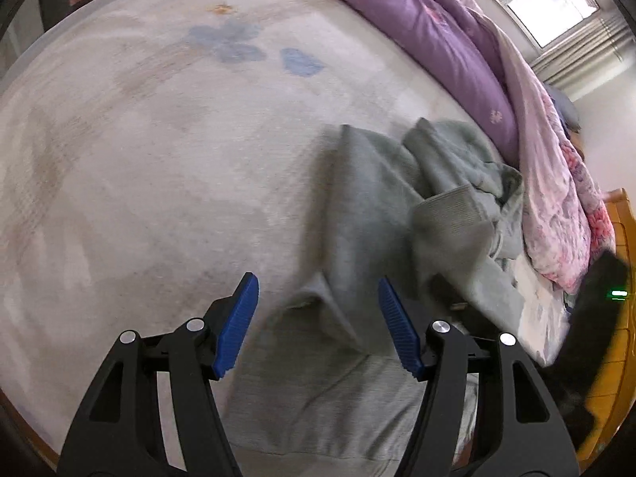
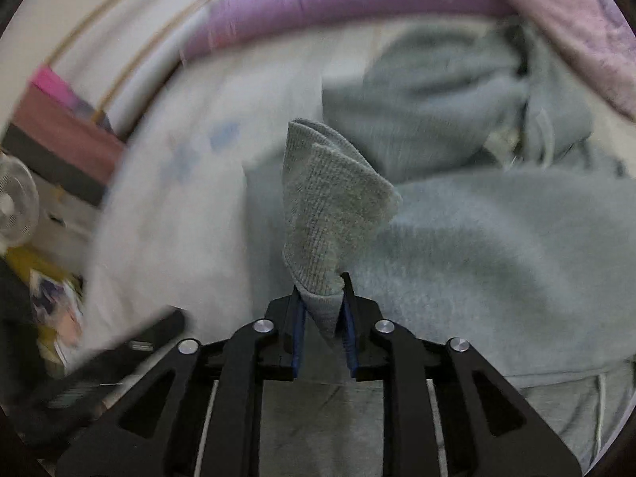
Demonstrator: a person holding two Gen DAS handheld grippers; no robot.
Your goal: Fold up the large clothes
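Sweatshirt point(image 1: 369, 198), grey-green, lies crumpled on the bed point(image 1: 159, 159), bunched against the purple quilt point(image 1: 449, 39). Right gripper point(image 2: 322, 302) is clamped on a ribbed cuff point(image 2: 330, 202), which stands up between its pads. Left gripper point(image 1: 318, 318) is spread wide and empty, poised above the garment's flat near portion. Long axis appears to run from the left gripper toward the quilt; that gripper looks nearer the free fabric, ahead and slightly rightward.
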